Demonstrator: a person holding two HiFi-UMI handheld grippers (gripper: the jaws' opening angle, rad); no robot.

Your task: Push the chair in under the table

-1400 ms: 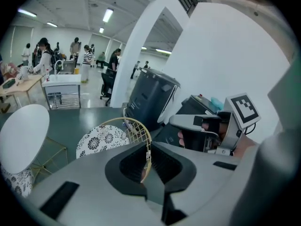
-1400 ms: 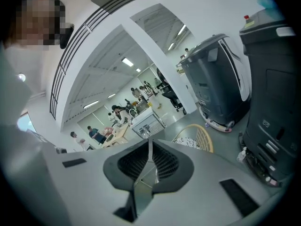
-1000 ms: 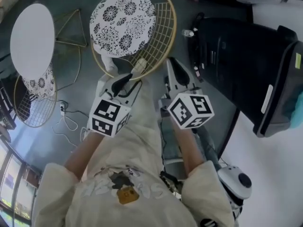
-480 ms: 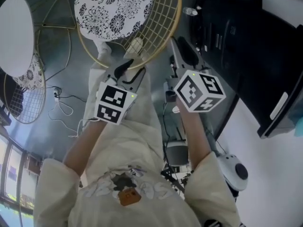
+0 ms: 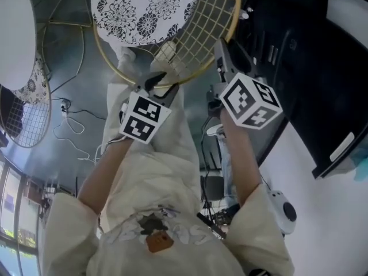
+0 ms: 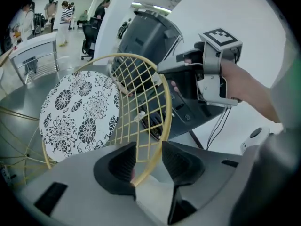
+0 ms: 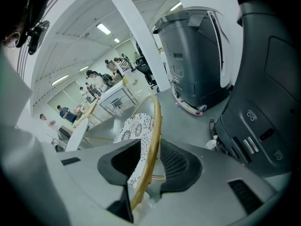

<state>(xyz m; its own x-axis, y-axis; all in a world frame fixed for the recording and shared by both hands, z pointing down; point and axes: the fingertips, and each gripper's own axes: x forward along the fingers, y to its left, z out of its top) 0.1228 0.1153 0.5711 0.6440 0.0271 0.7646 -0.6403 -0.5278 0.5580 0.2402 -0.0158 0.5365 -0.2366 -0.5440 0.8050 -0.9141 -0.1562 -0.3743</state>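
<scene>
- Two grippers are at the wire chair (image 5: 144, 10), top centre of head view; its gold backrest rim (image 5: 198, 56) runs between the jaws of each.
- Left gripper (image 6: 149, 149): jaws apart, just been opening, rim close by one pad, not clamped.
- Right gripper (image 7: 151, 149): jaws wide apart, also just been opening, rim in the gap, not squeezed.
- Step, I think: take hold of rim. Close both evenly w/ rim deep in the pads, then push w/ both hands together toward the round white table (image 5: 14, 36), upper left, so chair does not twist.
- Count: 2 chairs (2nd chair (image 5: 26, 119) at left edge, near table), 1 table, 2 grippers, 1 dark machine (image 5: 305, 68) at right.
</scene>
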